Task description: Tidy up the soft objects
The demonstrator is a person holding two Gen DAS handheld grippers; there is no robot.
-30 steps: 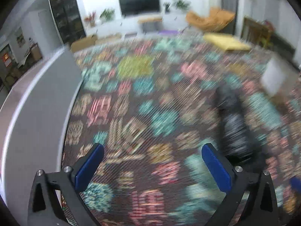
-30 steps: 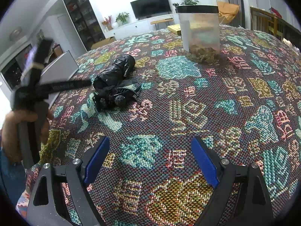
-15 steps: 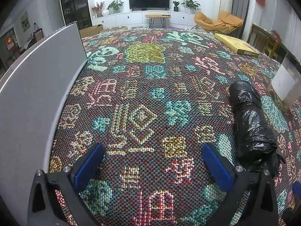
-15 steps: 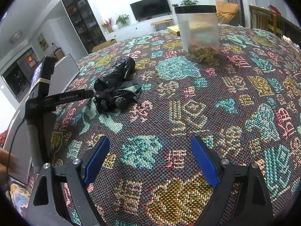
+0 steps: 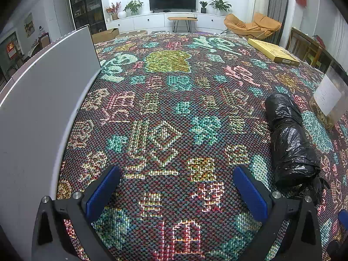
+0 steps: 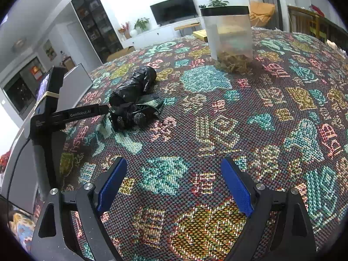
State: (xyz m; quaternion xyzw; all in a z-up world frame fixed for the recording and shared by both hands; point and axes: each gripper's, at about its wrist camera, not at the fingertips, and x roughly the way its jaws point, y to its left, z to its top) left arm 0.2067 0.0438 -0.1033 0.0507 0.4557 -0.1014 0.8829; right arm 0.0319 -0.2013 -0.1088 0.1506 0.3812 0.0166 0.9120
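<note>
Left claw (image 5: 177, 186) spread wide, right claw (image 6: 174, 181) likewise, both empty

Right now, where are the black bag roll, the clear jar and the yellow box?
black bag roll (image 5: 289, 137), left wrist view, middle of the roll.
clear jar (image 6: 230, 37), right wrist view, front wall.
yellow box (image 5: 273, 51), left wrist view, top face.

Left gripper (image 5: 176, 184): two black plastic fingers with triangular cut-outs, blue ribbed rectangular pads (image 5: 102, 192) on the inner faces, silver round screw heads (image 5: 76, 194) on the finger tops.

Right gripper (image 6: 173, 181): same build, black fingers, blue pads (image 6: 236, 188), silver screws (image 6: 260, 186).

From the right wrist view the left gripper (image 6: 102, 109) appears side-on: long black bar with white "GenRobot.AI" lettering (image 6: 80, 114), black box body banded with a yellowish strap (image 6: 51, 94), thin black cable (image 6: 15, 163) trailing below.
</note>
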